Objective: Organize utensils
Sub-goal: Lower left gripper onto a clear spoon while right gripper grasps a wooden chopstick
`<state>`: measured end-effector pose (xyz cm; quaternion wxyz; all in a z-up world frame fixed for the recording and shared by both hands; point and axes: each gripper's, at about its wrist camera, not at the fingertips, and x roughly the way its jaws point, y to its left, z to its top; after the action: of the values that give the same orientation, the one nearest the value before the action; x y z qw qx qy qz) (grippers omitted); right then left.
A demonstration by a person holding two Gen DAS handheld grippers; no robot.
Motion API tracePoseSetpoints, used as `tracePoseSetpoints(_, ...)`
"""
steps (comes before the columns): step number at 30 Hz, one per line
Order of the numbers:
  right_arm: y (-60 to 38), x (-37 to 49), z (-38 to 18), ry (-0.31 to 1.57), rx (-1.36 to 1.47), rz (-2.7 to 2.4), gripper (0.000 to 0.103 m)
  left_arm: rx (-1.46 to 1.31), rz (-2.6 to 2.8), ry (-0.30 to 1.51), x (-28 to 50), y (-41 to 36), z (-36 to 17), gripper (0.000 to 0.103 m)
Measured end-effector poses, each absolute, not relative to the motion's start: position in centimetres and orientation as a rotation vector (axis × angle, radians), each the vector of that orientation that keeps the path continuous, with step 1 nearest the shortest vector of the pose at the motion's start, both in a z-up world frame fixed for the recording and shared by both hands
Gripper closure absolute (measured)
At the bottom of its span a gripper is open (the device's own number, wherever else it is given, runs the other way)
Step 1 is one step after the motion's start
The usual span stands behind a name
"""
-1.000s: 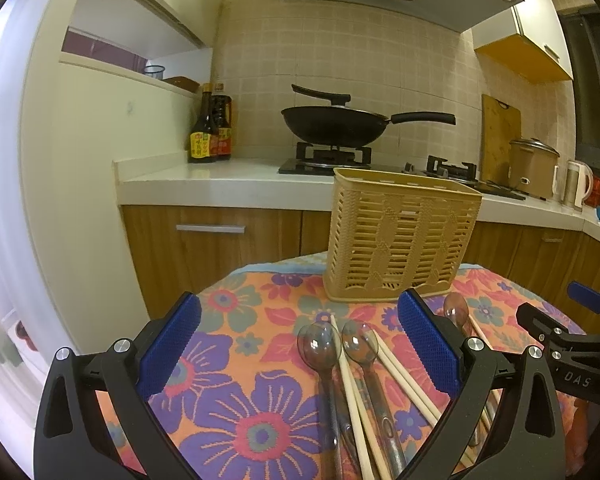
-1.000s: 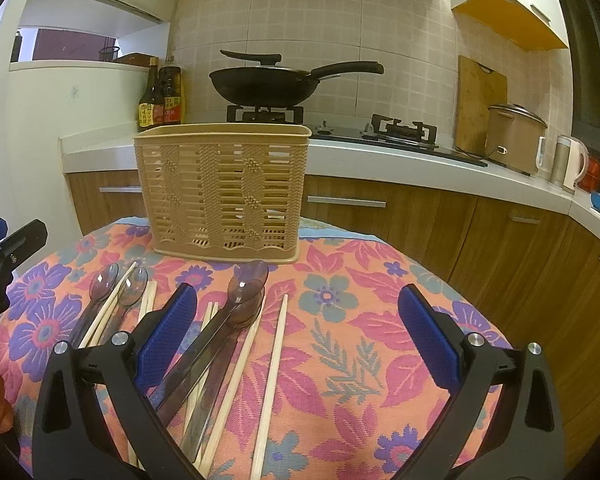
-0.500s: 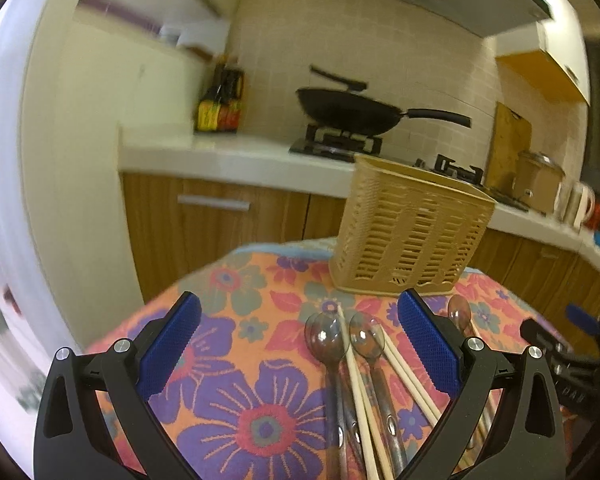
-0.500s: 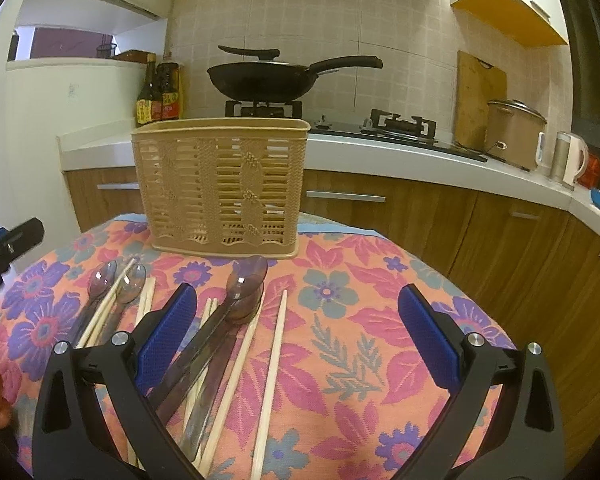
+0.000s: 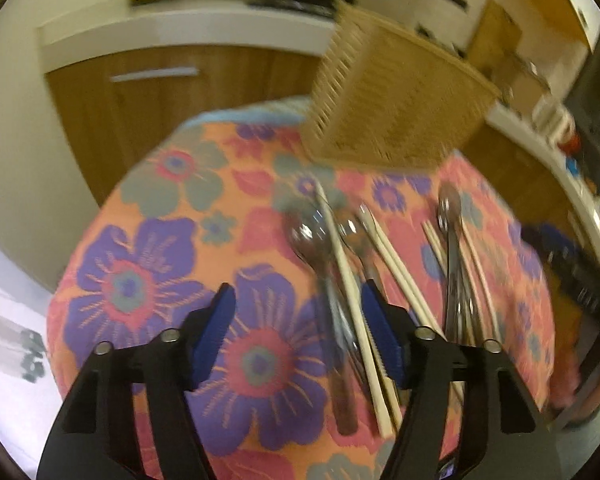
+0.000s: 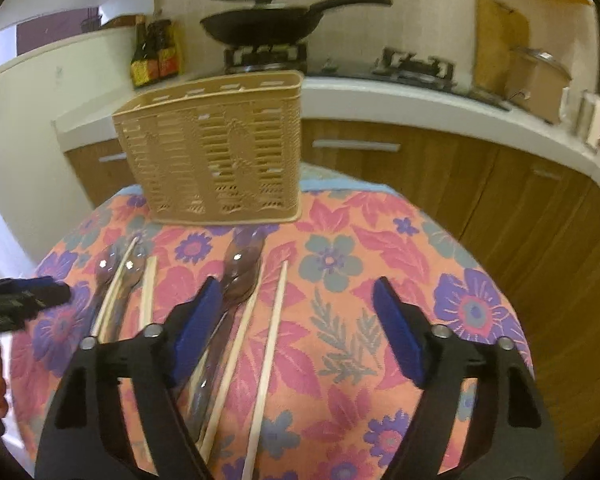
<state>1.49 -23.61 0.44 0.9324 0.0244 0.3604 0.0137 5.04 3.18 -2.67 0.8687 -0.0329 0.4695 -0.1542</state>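
Nothing sorted yet — your beige slotted plastic basket [image 6: 220, 148] stood at 12 o'clock on floral cloth [image 6: 340, 280], no utensil seen inside. Clear plastic spoons [image 6: 240, 268] and pale chopsticks [image 6: 268, 344] lay loose. Left gripper [image 5: 298, 336] and right gripper [image 6: 294, 332] were closing — nothing pinched.

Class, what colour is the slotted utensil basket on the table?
Beige utensil basket; clearest in the right wrist view.

- A flowered tablecloth [image 6: 340, 280] in orange, pink and purple covers the round table.
- A black wok [image 6: 264, 26] sits on the gas stove [image 6: 266, 58] at the counter's back edge.
- Sauce bottles [image 6: 156, 56] stand at the counter's left end.
- A cutting board [image 6: 500, 44] leans against the tiled wall.
- A rice cooker [image 6: 538, 78] sits beside a kettle [image 6: 588, 120].
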Motion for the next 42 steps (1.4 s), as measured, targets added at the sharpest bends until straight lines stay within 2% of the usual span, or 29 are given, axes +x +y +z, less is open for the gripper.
tracePoseSetpoints(2, -23.7, 2.2, 0.6, 0.808, 0.059, 0.046, 0.043, -0.011, -0.338, 1.025, 5.2, 2.0, -3.2, 0.047)
tracePoseSetpoints(7, -23.8, 4.0, -1.1, 0.995, 0.144, 0.158, 0.06, 0.103, -0.332, 1.077, 4.9, 0.7, -4.4, 0.065)
tracePoseSetpoints(9, -23.5, 4.6, -1.9, 1.041, 0.164, 0.182, 0.068, 0.124, -0.332, 1.07, 4.7, 0.6, -4.5, 0.066)
tracePoseSetpoints(14, -23.5, 5.4, -3.7, 1.109, 0.145, 0.132, 0.071, 0.125, -0.34, 1.064, 4.7, 0.6, -4.4, 0.07)
tracePoseSetpoints(16, -23.3, 5.4, -4.4, 1.136, 0.123, 0.122, 0.076, 0.113, -0.352, 1.067, 4.6, 0.6, -4.3, 0.083)
tracePoseSetpoints(18, -23.1, 5.4, -4.8, 1.152, 0.102, 0.114, 0.083, 0.095, -0.35, 1.073, 4.6, 1.1, -4.3, 0.09)
tracePoseSetpoints(24, -22.2, 4.9, -5.2, 1.159, 0.011, 0.09, 0.093, 0.088, -0.33, 1.067, 4.4, 1.8, -4.1, 0.092)
tracePoseSetpoints(30, -22.1, 4.4, -5.2, 1.184, 0.026, 0.112, 0.094, 0.043, -0.314, 1.075, 4.6, 2.8, -4.0, 0.092)
tracePoseSetpoints(34, -23.2, 4.7, -5.1, 1.229, 0.07, 0.145, 0.093, 0.06, -0.303, 1.069, 5.8, 2.2, -3.6, 0.078)
tracePoseSetpoints(41, -23.2, 6.0, -4.6, 1.31, 0.039, 0.146, 0.092, 0.162, -0.284, 1.112, 8.1, 0.5, -4.0, 0.079)
tracePoseSetpoints(42, -22.9, 6.2, -4.5, 1.318, 0.03, 0.142, 0.092, 0.18, -0.283, 1.11, 8.1, 0.2, -4.1, 0.085)
